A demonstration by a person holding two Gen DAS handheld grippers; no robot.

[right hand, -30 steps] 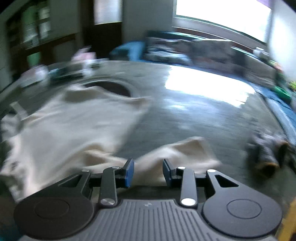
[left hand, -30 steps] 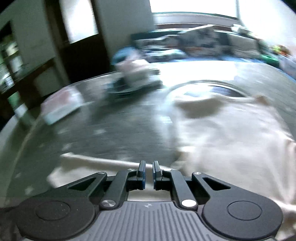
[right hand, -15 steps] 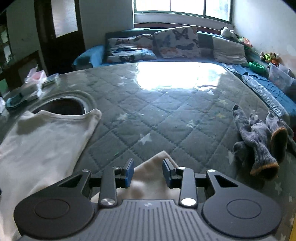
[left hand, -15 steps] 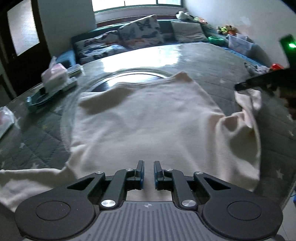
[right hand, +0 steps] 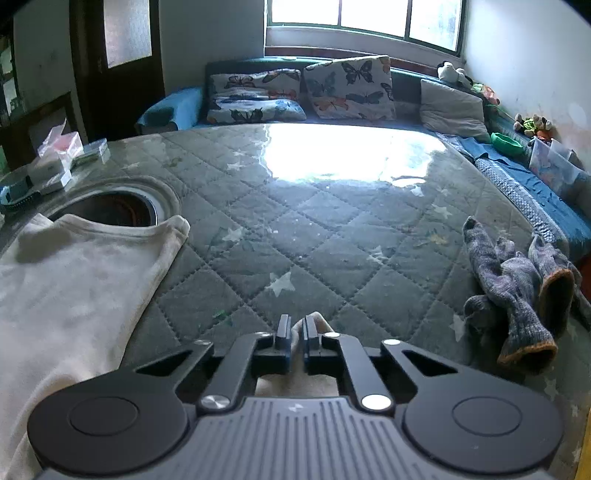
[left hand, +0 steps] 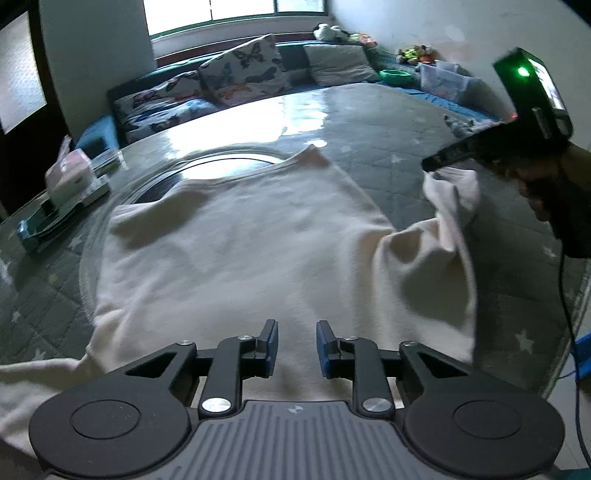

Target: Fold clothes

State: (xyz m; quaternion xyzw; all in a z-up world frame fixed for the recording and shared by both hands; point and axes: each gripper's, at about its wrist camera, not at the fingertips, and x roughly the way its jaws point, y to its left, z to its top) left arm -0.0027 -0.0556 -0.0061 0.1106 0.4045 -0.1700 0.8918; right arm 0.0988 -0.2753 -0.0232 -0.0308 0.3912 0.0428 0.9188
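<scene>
While a cream shirt (left hand: 240, 258) lies spread across a quilted, star-printed cover (right hand: 295, 236), its right sleeve (left hand: 452, 195) is held pinched in the right gripper (right hand: 294, 338), whose jaws are closed to a narrow slit on the cloth. The left gripper (left hand: 296, 347) is seen hovering low over the near hem, its jaws parted and empty.

A slip is judged the main risk: only a small tuft of sleeve is caught between the right fingertips (right hand: 283, 334), and a quick pull across the body could tug it free or drag the whole shirt along the slick cover. The far collar edge is draped over a round dark opening (right hand: 107, 210) in the surface, where fabric could sag or catch.

A pair of grey work gloves (right hand: 517, 288) is left near the right edge, well apart from the shirt. Boxes and packets (left hand: 74, 177) are stacked at the far left. Beyond, butterfly-print cushions (right hand: 347, 88) are lined along a blue bench under a bright window (right hand: 365, 16).
</scene>
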